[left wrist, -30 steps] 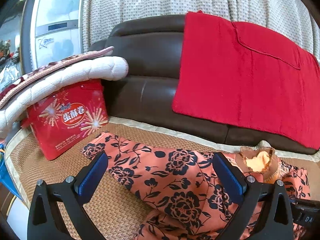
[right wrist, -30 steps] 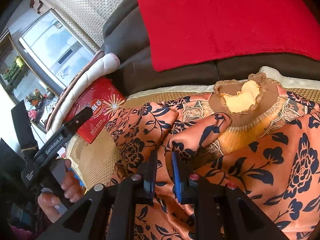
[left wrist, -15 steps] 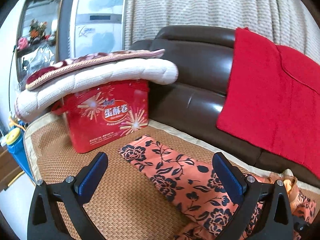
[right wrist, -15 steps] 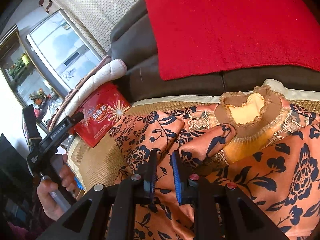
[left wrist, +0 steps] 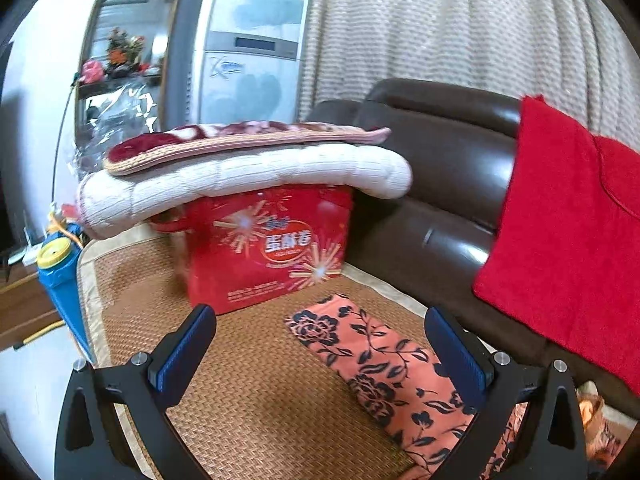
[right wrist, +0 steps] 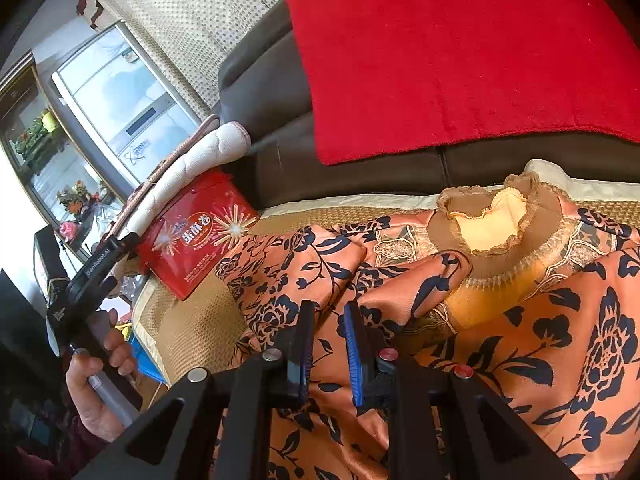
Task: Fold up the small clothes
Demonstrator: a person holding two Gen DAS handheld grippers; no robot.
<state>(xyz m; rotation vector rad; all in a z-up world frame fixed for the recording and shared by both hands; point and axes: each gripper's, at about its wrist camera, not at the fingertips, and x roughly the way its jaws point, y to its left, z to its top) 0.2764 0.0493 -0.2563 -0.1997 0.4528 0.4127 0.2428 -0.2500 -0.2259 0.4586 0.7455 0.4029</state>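
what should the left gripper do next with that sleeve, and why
Probably lower the left gripper onto the sleeve's cuff end and close on it. Its jaws stand wide open and empty above the woven mat, and the sleeve lies stretched out flat toward the red box, unfolded. The right gripper looks nearly shut over the floral garment's body.

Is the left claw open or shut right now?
Open. The left claw has its blue pads spread wide with nothing between them, above the woven mat and the orange floral garment's sleeve.
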